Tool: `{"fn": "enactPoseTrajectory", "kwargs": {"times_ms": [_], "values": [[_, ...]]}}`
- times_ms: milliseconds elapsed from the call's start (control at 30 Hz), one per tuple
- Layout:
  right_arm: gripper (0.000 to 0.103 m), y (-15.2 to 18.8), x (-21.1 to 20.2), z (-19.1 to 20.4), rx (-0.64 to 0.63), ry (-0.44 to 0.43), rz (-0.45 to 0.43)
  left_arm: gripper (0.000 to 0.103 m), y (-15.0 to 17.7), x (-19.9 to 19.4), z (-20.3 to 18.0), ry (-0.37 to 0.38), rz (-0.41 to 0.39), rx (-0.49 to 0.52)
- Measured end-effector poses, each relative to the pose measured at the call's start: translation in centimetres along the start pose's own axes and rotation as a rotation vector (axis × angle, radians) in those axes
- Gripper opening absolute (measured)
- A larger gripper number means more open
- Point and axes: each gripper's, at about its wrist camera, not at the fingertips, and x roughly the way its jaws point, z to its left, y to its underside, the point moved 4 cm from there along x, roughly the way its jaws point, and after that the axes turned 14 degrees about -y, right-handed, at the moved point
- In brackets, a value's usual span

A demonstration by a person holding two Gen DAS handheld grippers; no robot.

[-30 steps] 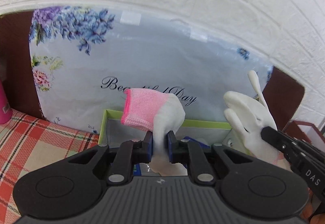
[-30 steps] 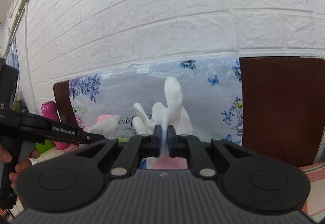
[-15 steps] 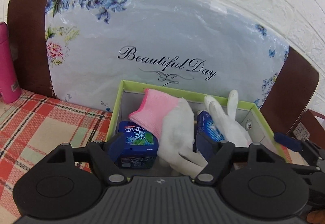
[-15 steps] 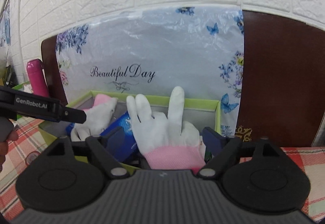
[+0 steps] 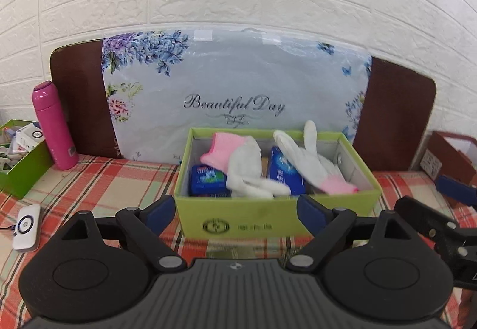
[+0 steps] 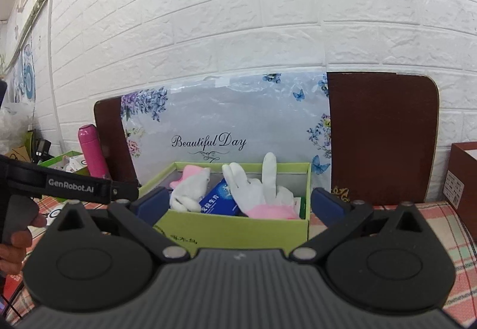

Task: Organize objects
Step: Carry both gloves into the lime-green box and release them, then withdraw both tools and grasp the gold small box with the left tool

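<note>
A green box (image 5: 277,224) stands on the plaid tablecloth; it also shows in the right wrist view (image 6: 238,232). Two white gloves with pink cuffs lie in it: one at the left (image 5: 244,168) (image 6: 190,189), one at the right (image 5: 310,162) (image 6: 262,192). Blue packs (image 5: 208,180) (image 6: 220,201) lie under them. My left gripper (image 5: 235,209) is open and empty, in front of the box. My right gripper (image 6: 238,206) is open and empty, also in front of the box.
A pink bottle (image 5: 55,126) stands at the left by a green tray (image 5: 21,171) of small items. A white device (image 5: 26,227) lies on the cloth. A floral "Beautiful Day" bag (image 5: 235,96) leans on a brown board. A brown box (image 5: 450,162) stands at the right.
Both grippers opened and let go of the gloves, which now lie in the green box. Both grippers drew back from the box.
</note>
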Motion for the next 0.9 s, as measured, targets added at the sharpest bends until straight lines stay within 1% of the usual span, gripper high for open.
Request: {"fn": "enactPoseTrajectory", "kwargs": {"times_ms": [200,333,500,700,900], "values": [[0.103,2.9,-3.1,1.3,0.032,0.019,0.032,0.092,3.7,-1.9,-0.6,0.031,0.058,0.024],[0.103,4.7,-4.1,2.0,0.036,0.034,0.063,0.092,5.4,-2.5,-0.9,0.016,0.073,0.047],[0.103,7.0,-5.2,2.5,0.055,0.058,0.103,0.092,6.8,-2.8,-0.7,0.002,0.103,0.051],[0.103,9.2,-6.2,2.3,0.110,0.059,0.131,0.092,7.9,-2.8,-0.4,-0.022,0.127,0.068],[0.103,10.3,-6.6,2.1,0.128,0.062,0.151,0.092,9.3,-2.6,-0.4,-0.004,0.160,0.078]]}}
